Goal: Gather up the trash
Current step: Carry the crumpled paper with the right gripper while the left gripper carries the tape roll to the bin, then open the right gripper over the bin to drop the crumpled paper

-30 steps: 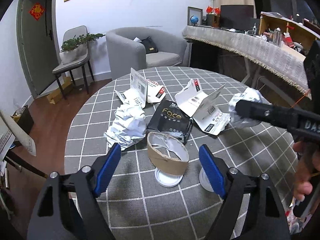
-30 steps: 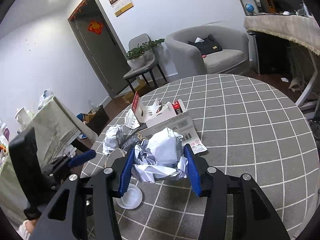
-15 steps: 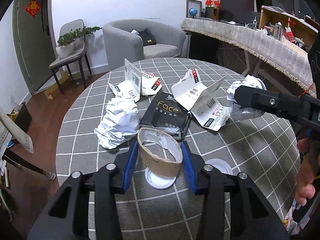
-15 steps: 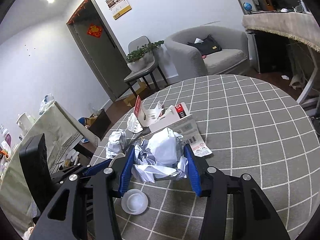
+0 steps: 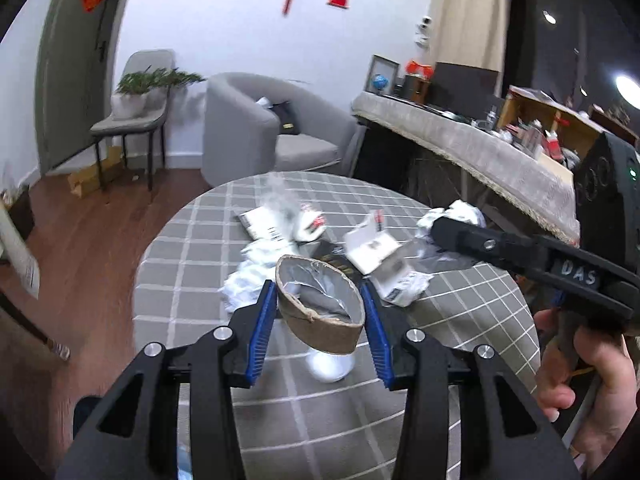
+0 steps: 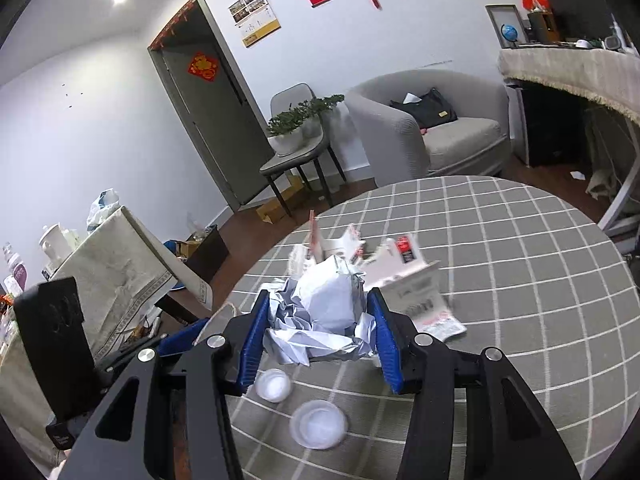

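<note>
Left claw [image 5: 320, 312] grips a brown paper cup [image 5: 320, 312] at frame centre, mouth tilted toward the camera and apparently clear of the checked surface [image 5: 200, 240]; right claw [image 6: 316, 320] clamps a crumpled paper wad [image 6: 324, 312] likewise. No bin shows. Leftover wrappers [image 5: 372, 248] lie beyond, and two white lids [image 6: 318, 424] sit just below the right claw.

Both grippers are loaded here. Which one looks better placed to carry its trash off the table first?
Left, probably. The left gripper grips the cardboard ring clear above the table. The right gripper clamps the crumpled paper, whose lower folds look close to the cloth; contact is unclear.
</note>
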`<state>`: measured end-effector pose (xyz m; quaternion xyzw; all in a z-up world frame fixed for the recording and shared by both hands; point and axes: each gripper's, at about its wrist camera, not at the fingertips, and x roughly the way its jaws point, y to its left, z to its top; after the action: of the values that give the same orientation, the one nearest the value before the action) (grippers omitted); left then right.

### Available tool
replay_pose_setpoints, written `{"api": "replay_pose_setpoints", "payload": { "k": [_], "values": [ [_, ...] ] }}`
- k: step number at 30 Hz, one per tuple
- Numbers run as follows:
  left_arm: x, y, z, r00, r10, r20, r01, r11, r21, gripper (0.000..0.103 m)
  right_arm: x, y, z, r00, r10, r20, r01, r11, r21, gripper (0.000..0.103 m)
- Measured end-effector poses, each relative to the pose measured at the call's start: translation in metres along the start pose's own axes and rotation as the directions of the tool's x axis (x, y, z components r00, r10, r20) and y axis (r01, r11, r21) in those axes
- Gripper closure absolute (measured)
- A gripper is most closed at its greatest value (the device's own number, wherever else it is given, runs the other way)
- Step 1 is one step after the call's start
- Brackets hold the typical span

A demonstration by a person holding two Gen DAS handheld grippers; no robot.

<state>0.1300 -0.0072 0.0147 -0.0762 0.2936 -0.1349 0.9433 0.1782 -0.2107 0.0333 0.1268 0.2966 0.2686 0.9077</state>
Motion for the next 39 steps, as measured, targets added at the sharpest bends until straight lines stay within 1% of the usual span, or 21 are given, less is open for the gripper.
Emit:
{"api": "replay_pose_setpoints", "payload": {
  "k": [4,9,13,18,21,25,28,31,35,36,39],
  "values": [
    [-0.017,0.017,0.001,0.999,0.032,0.010,-0.032,0.999,0.008,0.057,0.013,0.023,-0.001,1.000,0.018,-0.013,-0.019,0.999,-0.026,0.053],
    [-0.031,0.052,-0.003,0.995,0.097,-0.008,-0.097,0.995,0.006,0.057,0.023,0.064,-0.003,0.999,0.019,-0.035,-0.023,0.993,-0.117,0.054],
    [-0.042,0.073,-0.010,0.991,0.134,-0.022,-0.134,0.991,0.012,0.057,0.033,0.091,-0.009,0.998,0.041,-0.051,-0.049,0.984,-0.172,0.053],
    [-0.049,0.106,-0.021,0.984,0.166,-0.068,-0.168,0.986,-0.024,0.057,0.056,0.126,-0.024,0.992,0.074,-0.100,-0.095,0.971,-0.222,0.054],
    [-0.049,0.125,-0.032,0.975,0.194,-0.105,-0.198,0.980,-0.023,0.057,0.068,0.145,-0.031,0.988,0.088,-0.126,-0.118,0.959,-0.257,0.054],
    [-0.047,0.149,-0.049,0.958,0.228,-0.172,-0.236,0.971,-0.027,0.057,0.081,0.163,-0.040,0.983,0.100,-0.153,-0.139,0.952,-0.271,0.054],
    [-0.048,0.170,-0.061,0.946,0.235,-0.224,-0.253,0.966,-0.055,0.057,0.092,0.176,-0.043,0.978,0.122,-0.167,-0.163,0.952,-0.260,0.054],
    [-0.046,0.190,-0.077,0.934,0.218,-0.283,-0.255,0.961,-0.102,0.057,0.105,0.191,-0.049,0.972,0.133,-0.192,-0.182,0.946,-0.267,0.054],
    [-0.038,0.211,-0.101,0.908,0.192,-0.374,-0.263,0.953,-0.150,0.057,0.120,0.211,-0.059,0.965,0.129,-0.228,-0.195,0.935,-0.296,0.054],
    [-0.036,0.216,-0.109,0.898,0.185,-0.399,-0.268,0.950,-0.163,0.057,0.123,0.214,-0.062,0.964,0.127,-0.235,-0.196,0.933,-0.300,0.054],
    [-0.034,0.226,-0.123,0.884,0.159,-0.439,-0.264,0.946,-0.189,0.057,0.129,0.221,-0.066,0.961,0.119,-0.249,-0.195,0.931,-0.307,0.053]
  ]
}}
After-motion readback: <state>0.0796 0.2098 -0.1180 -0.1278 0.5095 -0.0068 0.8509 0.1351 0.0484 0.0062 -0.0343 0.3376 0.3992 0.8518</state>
